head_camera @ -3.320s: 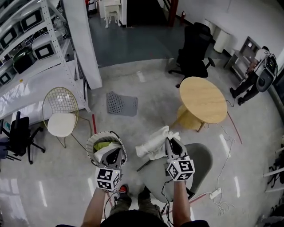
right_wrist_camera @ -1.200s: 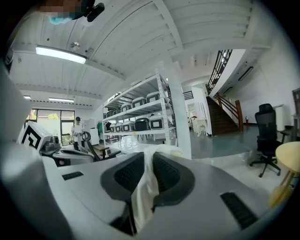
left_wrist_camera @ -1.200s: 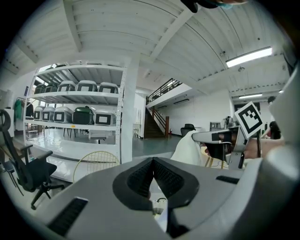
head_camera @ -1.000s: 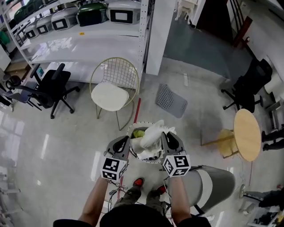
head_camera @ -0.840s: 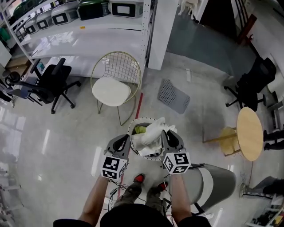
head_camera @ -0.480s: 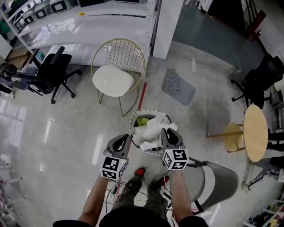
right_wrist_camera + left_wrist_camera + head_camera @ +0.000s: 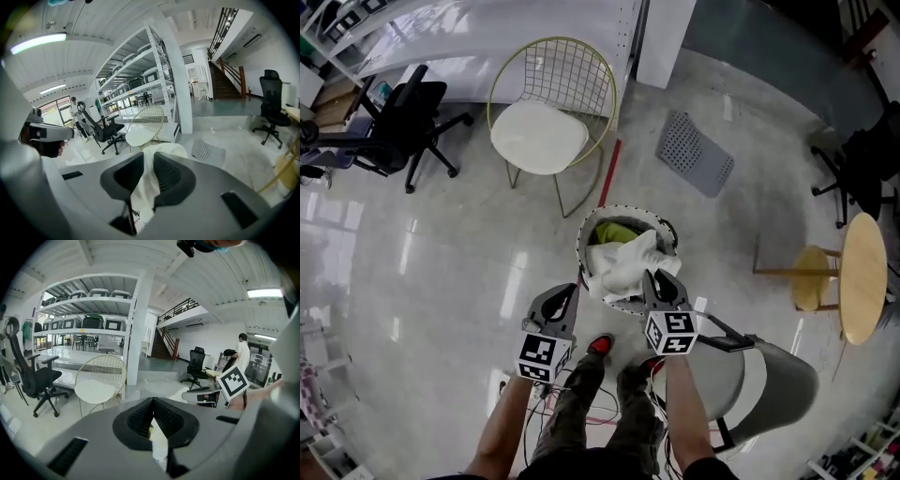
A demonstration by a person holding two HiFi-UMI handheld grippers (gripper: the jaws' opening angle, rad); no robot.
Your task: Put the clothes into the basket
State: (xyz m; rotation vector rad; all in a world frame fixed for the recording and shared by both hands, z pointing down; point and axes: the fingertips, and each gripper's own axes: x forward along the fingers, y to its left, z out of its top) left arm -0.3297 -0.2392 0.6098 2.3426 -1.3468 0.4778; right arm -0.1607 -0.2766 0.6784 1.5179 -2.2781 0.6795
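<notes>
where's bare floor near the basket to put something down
Bare floor: left of the basket, bordered by the black office chair and wire chair. A smaller patch lies between basket, grey mat and round table. Crowded at the basket's near side: left gripper, right gripper, shoes, grey chair.

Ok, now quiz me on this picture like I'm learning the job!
1. True or false: the right tongs grip the white cloth.
2. What colour is the garment lying in the basket? A red, B yellow-green, C blue.
3. Fill in: the left tongs hold ___.
Key: 1 true; 2 B; 3 nothing.
</notes>
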